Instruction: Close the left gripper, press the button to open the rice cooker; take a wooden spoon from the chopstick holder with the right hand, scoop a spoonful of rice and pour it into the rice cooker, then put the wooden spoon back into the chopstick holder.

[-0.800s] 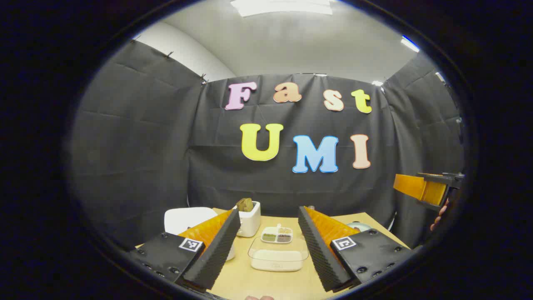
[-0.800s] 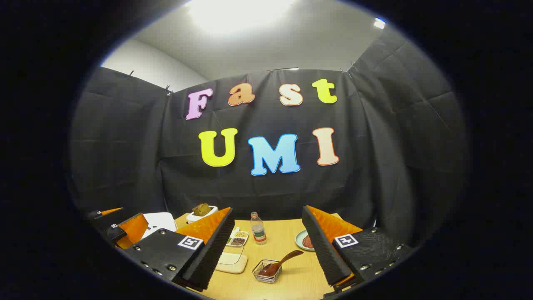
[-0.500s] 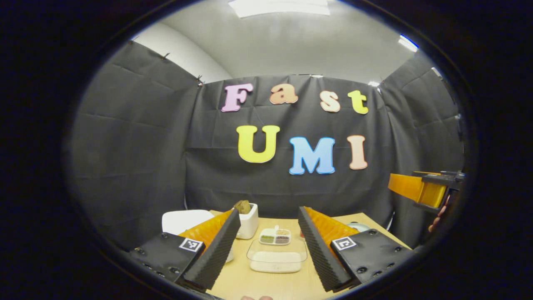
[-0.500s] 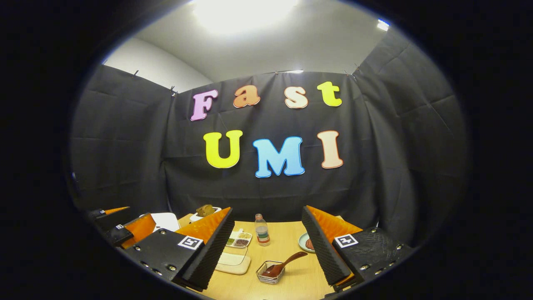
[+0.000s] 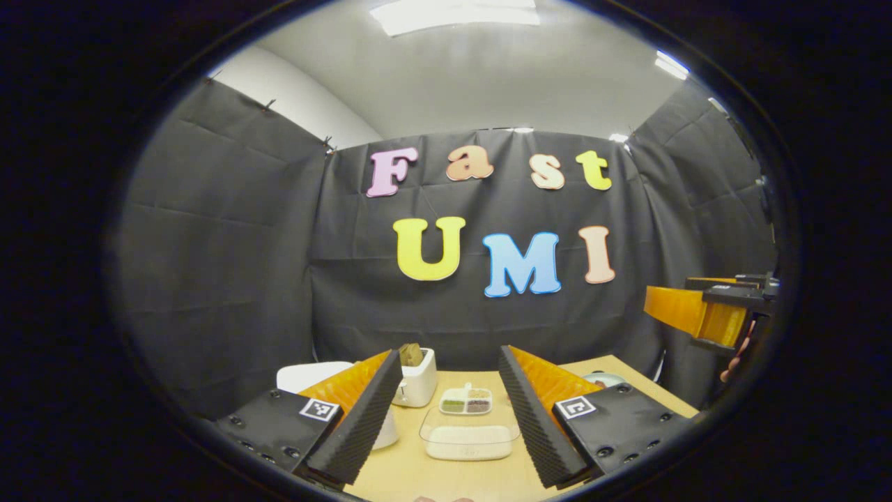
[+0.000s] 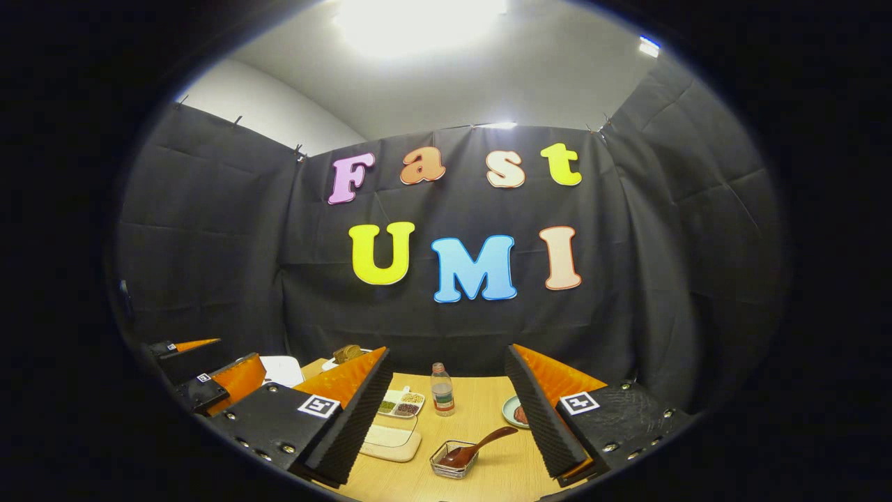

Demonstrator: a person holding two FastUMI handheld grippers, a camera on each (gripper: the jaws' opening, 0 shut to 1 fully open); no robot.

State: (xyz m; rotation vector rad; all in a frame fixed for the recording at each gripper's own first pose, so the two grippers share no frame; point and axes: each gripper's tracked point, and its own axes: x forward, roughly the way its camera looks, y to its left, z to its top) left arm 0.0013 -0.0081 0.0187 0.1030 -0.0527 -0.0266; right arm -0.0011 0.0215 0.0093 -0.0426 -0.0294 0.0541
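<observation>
Change: both views had tilted down slightly since the earlier frames; table [image 6: 481, 418] things sat higher.
Left gripper [image 5: 449, 401]: open, empty.
Right gripper [image 6: 449, 401]: open, empty.
Wooden spoon [image 6: 477, 446]: in wire chopstick holder [image 6: 449, 461], lower centre.
Rice cooker [image 5: 306, 376]: lower left, partly hidden behind finger.
Rice container [image 5: 468, 440]: lower centre.

Your left hand-held gripper [image 5: 449, 397] and right hand-held gripper [image 6: 449, 394] each have black screw-studded plates bearing square black-and-white markers and ribbed fingers [image 5: 362, 425].
</observation>
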